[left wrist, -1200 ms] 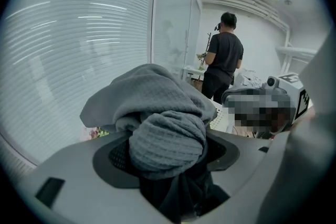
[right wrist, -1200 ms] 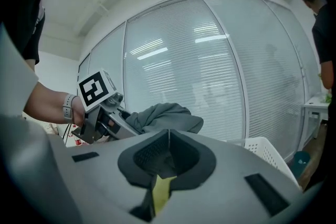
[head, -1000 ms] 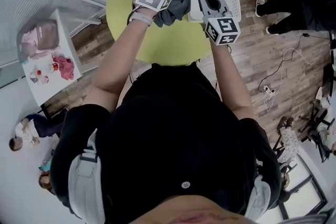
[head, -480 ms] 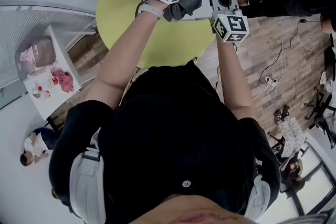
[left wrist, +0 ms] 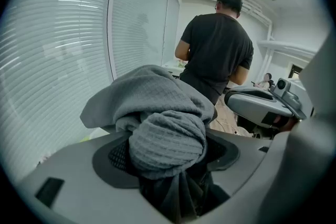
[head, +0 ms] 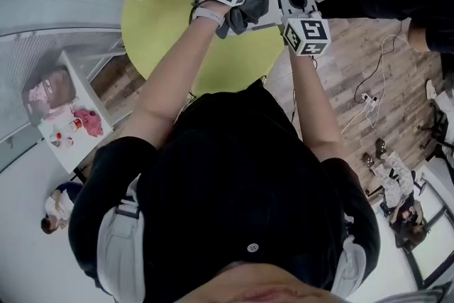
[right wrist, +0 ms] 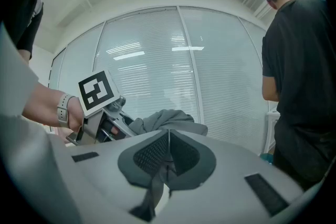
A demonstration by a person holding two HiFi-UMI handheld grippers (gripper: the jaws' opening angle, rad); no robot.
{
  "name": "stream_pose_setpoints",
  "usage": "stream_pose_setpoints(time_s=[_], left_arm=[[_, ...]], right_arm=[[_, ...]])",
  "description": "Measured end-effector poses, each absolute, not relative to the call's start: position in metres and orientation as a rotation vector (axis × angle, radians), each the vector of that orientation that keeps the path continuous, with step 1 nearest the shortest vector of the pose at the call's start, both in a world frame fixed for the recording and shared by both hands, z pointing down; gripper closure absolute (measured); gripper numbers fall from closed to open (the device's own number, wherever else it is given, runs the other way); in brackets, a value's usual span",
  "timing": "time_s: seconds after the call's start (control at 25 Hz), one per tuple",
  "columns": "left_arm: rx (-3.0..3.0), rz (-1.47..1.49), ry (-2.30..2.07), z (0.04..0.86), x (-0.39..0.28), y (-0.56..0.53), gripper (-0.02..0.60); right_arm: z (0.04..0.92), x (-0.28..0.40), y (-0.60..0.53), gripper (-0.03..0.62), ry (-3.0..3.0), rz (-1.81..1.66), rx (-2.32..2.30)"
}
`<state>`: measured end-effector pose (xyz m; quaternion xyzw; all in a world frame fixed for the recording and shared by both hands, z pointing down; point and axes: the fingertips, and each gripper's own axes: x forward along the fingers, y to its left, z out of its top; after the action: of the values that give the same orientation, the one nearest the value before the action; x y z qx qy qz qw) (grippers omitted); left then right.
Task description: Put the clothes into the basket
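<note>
Arms (head: 174, 67) outstretched; left tongs (left wrist: 169, 165), right tongs (right wrist: 167, 161) clamp grey garment (left wrist: 157, 105) (bunched).

The bunched grey garment (left wrist: 157, 107) fills the gap between the fingers of your left gripper (left wrist: 168, 150). Ahead of them a person in black (left wrist: 218, 44) blocks the way, and your right gripper (right wrist: 167, 152) crowds their right. Left of them, toward the blinds (left wrist: 47, 60), stands free.
</note>
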<state>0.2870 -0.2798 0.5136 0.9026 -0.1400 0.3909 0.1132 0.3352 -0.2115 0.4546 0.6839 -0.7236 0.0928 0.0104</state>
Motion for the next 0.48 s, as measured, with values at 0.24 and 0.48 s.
stream_pose_setpoints(time_s=[0.24,0.48], left_arm=[[2.596,1.203,-0.409,0.545,0.294,-0.283,0.242],[2.567,1.242,-0.412,0.562,0.299,-0.281,0.238]], right_arm=[[0.47,0.341,-0.217,0.566,-2.254,0.317,2.118],[0.476,0.349,-0.216,0.566,-2.255,0.341,2.121]])
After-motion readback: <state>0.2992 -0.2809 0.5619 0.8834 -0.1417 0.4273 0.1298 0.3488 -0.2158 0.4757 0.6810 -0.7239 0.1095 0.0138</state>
